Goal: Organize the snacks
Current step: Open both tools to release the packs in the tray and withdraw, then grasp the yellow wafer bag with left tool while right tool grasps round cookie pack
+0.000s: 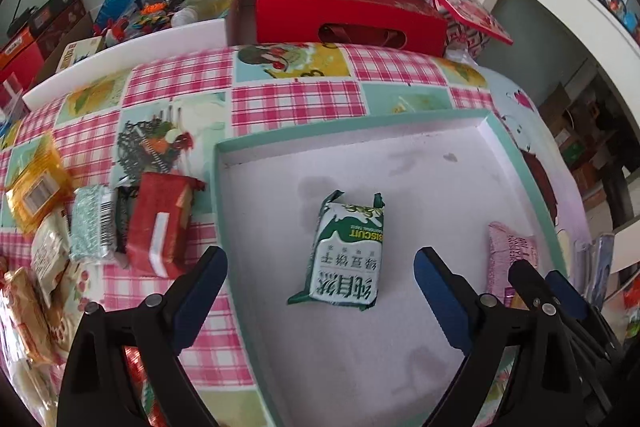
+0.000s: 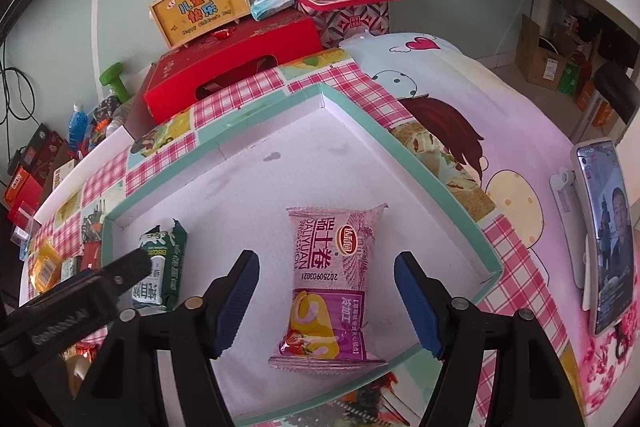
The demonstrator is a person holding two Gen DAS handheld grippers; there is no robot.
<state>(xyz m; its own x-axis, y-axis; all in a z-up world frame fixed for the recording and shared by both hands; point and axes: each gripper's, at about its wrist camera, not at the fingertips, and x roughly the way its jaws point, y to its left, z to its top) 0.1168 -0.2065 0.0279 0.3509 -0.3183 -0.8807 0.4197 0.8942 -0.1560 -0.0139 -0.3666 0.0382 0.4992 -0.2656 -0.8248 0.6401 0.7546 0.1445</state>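
The left gripper points steeply downward, its blue-padded jaws spread wide and clasping nothing. The right gripper angles down likewise, jaws parted with nothing pinched between the pads. The two sit close side by side, the left's black finger crossing the right wrist view.

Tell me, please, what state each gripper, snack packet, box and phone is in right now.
left gripper: open, above green biscuit packet
right gripper: open, pink Swiss roll packet lying loose between
shallow tray: holds both packets
red gift box: closed
phone: screen on, upright
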